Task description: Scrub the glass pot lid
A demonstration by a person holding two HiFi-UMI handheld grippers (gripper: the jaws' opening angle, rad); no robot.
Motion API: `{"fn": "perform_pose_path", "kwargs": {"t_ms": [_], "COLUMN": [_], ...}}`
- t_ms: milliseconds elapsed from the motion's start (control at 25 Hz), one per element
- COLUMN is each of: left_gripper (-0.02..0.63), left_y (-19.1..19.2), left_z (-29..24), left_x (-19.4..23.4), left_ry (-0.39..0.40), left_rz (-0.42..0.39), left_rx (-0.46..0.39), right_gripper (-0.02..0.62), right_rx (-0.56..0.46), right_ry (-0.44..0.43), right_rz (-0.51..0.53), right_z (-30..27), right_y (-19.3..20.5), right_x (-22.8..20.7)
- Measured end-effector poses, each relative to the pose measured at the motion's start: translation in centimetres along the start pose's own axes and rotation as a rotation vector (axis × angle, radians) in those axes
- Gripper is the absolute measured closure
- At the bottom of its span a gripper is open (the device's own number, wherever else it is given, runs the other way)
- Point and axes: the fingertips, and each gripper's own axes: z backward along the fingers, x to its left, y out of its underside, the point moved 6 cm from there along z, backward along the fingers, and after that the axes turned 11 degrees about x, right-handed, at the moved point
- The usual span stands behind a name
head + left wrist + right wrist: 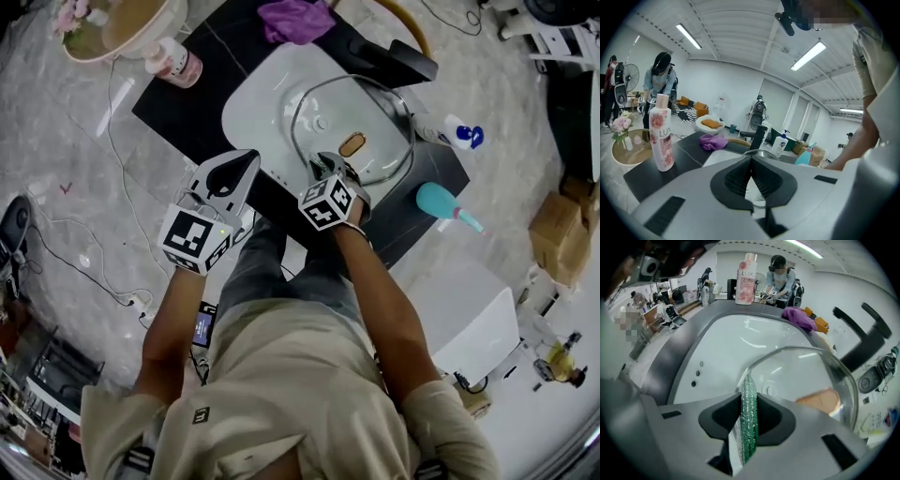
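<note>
R hand-held gripper (749, 397): jaws clamped on green scrub pad (749, 423), held edge-on, prob. so its tip leads onto the glass. Pad tip is at the near rim of the glass pot lid (806, 366); I can't confirm contact. Lid rests in white sink (717, 348), set in black desk (211, 56), likely to keep suds contained. L hand-held gripper (751, 161): jaws together, empty, over the desk's front edge, not steadying the lid.

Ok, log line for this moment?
right tool: shut on green pad, at lid rim | left tool: shut, empty | lid: in sink
</note>
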Motion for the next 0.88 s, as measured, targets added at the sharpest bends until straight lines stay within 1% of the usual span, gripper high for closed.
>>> {"fn": "perform_pose_path", "kwargs": {"t_ms": [160, 280, 480, 600, 720, 800, 880], "left_gripper": [0.592, 0.592, 0.592, 0.592, 0.592, 0.592, 0.592], "left_y": [-1.5, -2.4, -3.6, -4.0, -4.3, -4.2, -3.8], "left_z": [-1.6, -2.7, -3.5, -3.1, -2.6, -2.0, -1.3], "left_x": [-1.6, -2.6, -3.4, -3.4, -2.7, -2.1, -1.4], "left_ry": [0.038, 0.062, 0.078, 0.070, 0.059, 0.042, 0.016], "left_rz": [-0.031, -0.052, -0.073, -0.074, -0.072, -0.061, -0.039], "left_rx": [0.003, 0.007, 0.001, -0.006, -0.016, -0.023, -0.029], "right_gripper": [0.499, 0.495, 0.495, 0.495, 0.495, 0.495, 0.497], "right_rx": [-0.019, -0.019, -0.043, -0.048, -0.053, -0.061, -0.071], "right_ry": [0.034, 0.075, 0.156, 0.210, 0.271, 0.292, 0.303], "right_rz": [-0.119, -0.179, -0.281, -0.306, -0.315, -0.321, -0.292], "right_z": [2.2, 3.8, 6.2, 7.3, 8.1, 8.4, 8.4], "right_y": [4.3, 6.8, 9.2, 9.2, 8.1, 6.6, 4.4], "right_x": [-2.9, -5.3, -10.4, -13.8, -17.2, -19.2, -20.6]}}
